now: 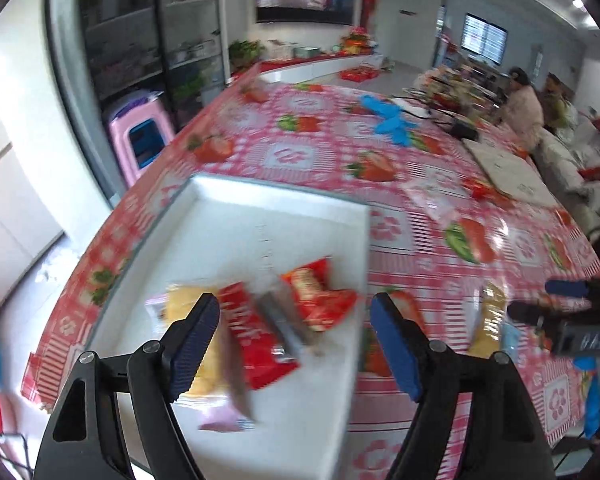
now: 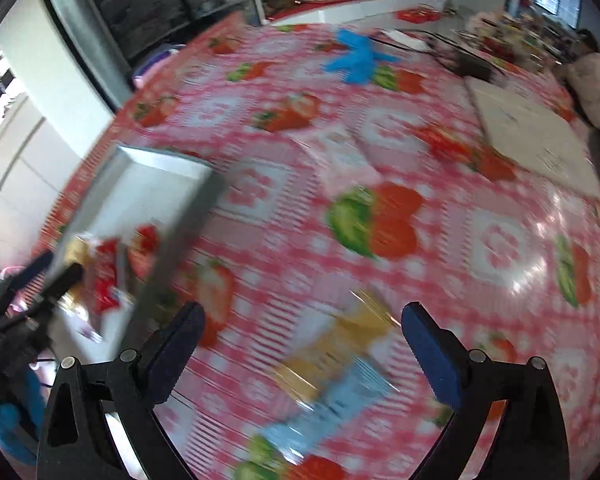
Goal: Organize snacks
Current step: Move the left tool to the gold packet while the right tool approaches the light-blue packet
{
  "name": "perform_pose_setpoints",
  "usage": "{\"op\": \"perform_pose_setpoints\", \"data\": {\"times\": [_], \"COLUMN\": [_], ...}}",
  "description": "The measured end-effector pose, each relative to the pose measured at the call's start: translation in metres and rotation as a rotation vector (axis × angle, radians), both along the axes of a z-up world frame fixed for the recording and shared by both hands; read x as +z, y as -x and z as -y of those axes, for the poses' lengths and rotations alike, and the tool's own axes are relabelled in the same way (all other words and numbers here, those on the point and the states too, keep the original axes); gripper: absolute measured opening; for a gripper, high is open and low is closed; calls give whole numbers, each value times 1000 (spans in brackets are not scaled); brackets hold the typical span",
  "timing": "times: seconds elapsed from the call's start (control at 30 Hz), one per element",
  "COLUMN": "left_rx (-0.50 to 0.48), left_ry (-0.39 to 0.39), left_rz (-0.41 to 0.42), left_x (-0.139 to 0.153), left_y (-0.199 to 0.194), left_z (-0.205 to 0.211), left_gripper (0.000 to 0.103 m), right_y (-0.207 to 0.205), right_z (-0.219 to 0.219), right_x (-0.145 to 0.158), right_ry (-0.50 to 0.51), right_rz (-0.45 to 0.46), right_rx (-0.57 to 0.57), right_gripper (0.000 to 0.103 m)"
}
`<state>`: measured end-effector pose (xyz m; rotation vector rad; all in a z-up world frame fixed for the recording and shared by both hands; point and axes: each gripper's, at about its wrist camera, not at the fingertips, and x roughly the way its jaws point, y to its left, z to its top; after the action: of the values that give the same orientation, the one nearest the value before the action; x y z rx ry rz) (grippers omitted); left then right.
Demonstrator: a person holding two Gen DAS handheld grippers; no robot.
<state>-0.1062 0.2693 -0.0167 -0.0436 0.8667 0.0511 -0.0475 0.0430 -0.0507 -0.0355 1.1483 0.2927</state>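
A white tray (image 1: 228, 216) lies on the strawberry tablecloth and holds several snack packets: red ones (image 1: 320, 296), a yellow one (image 1: 188, 312) and a grey strip. My left gripper (image 1: 296, 324) hangs open over those packets, touching none. In the right wrist view my right gripper (image 2: 300, 328) stands wide open above a yellow and light blue packet (image 2: 340, 364) that lies flat on the cloth, blurred; nothing presses on it. That same packet (image 1: 490, 320) shows right of the tray. A pale pink packet (image 2: 340, 152) lies further out on the table.
A blue glove (image 2: 356, 58) lies at the far side of the table, with a flat white board (image 2: 532, 136) and a black box (image 2: 474, 66) to the right. A pink stool (image 1: 140, 136) stands beside the table. People sit in the far right background.
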Motion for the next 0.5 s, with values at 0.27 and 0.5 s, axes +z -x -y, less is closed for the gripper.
{"op": "perform_pose_setpoints", "data": {"times": [0.27, 0.5], "left_rx": [-90, -181], "left_ry": [-27, -8], "left_rz": [-48, -113], "left_x": [-8, -24], "left_y": [-10, -12], "left_z": [54, 90], "left_gripper": [82, 83], "right_y": [43, 32], "right_z": [21, 40], "right_x": [-38, -54], "right_ry": [-23, 53], "right_rz": [-56, -29], "right_rx": [-43, -50], "right_gripper": [99, 102]}}
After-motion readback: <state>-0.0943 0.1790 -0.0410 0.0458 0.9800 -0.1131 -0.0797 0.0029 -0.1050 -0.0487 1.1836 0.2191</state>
